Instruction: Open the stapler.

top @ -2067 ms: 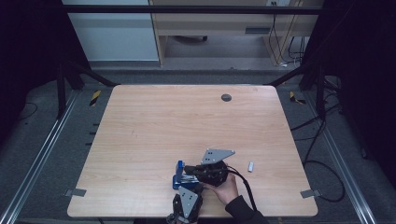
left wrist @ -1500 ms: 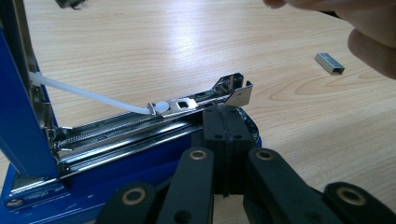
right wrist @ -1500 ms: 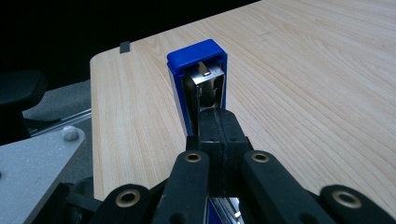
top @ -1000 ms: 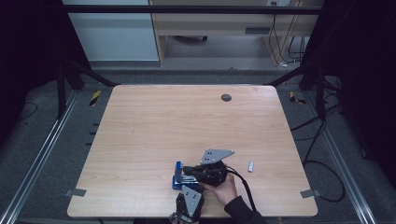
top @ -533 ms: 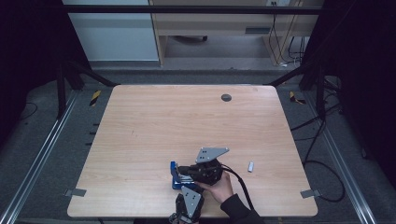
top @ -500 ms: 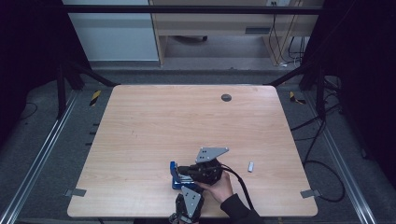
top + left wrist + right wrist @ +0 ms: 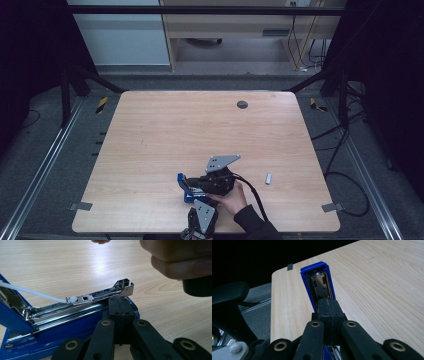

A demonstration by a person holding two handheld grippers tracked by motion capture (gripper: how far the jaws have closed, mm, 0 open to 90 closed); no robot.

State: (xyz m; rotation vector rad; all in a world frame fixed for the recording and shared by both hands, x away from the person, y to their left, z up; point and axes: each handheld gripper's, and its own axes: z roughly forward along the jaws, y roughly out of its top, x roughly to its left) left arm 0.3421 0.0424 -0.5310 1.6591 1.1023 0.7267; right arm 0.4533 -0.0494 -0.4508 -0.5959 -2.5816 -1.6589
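Blue stapler (image 7: 186, 187) nudged left, tongs (image 7: 192, 181) shut

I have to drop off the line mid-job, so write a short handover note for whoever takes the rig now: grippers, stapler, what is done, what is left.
Left gripper: shut, its tips at the front end of the stapler's base; whether they pinch it I cannot tell.
Right gripper: shut, its tips against the raised blue lid.
Stapler: near the table's front edge, hinged open, metal staple channel exposed.
A small white piece lies on the table to the right, probably the staples.
Done: stapler opened.
Left, likely: load the staples, then close the lid.
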